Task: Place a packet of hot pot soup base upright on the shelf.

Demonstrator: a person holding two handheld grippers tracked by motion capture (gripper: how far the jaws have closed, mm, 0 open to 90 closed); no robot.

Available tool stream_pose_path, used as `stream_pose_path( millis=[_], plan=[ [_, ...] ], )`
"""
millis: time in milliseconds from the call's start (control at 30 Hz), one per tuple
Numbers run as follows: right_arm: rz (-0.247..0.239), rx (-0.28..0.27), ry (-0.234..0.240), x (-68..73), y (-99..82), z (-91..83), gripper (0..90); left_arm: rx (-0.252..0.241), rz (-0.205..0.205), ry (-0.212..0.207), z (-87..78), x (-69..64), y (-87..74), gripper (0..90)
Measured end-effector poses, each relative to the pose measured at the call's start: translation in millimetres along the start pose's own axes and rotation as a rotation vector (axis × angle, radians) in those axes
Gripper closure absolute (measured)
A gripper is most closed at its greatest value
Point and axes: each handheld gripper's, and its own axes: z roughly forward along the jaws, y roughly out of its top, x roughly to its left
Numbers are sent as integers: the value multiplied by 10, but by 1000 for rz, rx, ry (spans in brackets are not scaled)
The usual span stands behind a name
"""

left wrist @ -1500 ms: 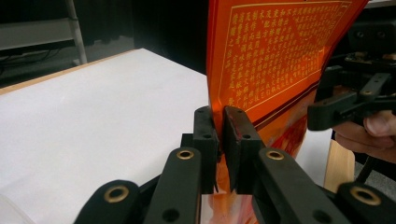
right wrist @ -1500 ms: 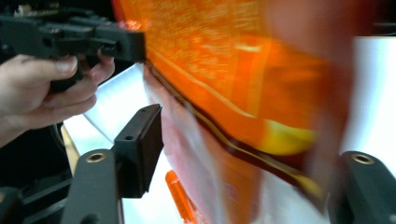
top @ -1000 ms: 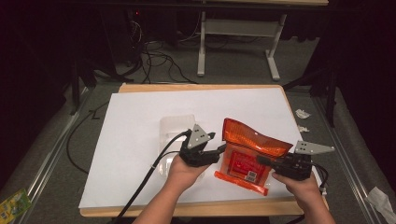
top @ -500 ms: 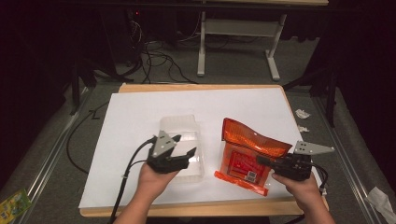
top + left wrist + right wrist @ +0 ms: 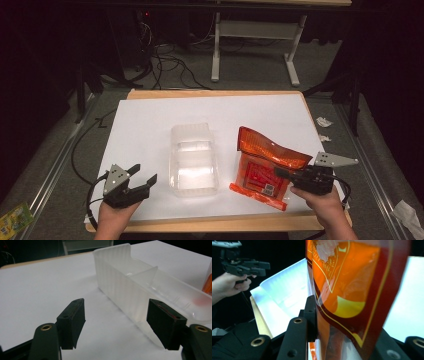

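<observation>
Pinching orange pouch (image 5: 267,167): R gripper (image 5: 285,174) fingers; L gripper (image 5: 145,174) fingers just opening, empty.

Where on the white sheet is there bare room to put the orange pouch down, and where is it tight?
Bare: the far strip beyond the clear tray and the wide patch left of it, above the left gripper. Tight: the gap between tray and orange pouch, and the near right corner, where the right gripper clamps the pouch.
</observation>
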Motion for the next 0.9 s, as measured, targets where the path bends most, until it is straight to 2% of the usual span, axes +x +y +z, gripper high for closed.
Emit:
stream_pose_path(
  millis=[133,300,367,400,467,533,600,633,667,767,900],
  plan=[
    [-8,-2,-14,64,45,4,722,-8,-19,1,11,89,-98,313],
    [-24,-21,-36,144,104,-8,723,-7,-11,-3,2,108,-110,300],
    [-23,-38,-63,187,132,-12,722,-13,-6,-4,-1,106,-104,298],
    [-14,-56,-96,229,155,-13,722,-9,7,3,11,101,-104,293],
    [-15,-69,-112,246,167,-14,722,-4,12,5,20,97,-104,287],
    [-6,-113,-159,305,211,-12,722,3,24,7,38,89,-104,271],
    [-4,-123,-176,323,226,-9,722,9,36,11,54,79,-104,266],
    [-16,-145,-218,369,264,13,722,13,44,14,61,74,-105,254],
    [-16,-145,-218,369,264,13,722,16,45,15,67,69,-107,254],
    [-26,-183,-275,436,325,55,722,20,42,15,76,66,-115,248],
    [-12,-230,-302,482,397,99,722,20,43,9,71,56,-124,247]
  ],
)
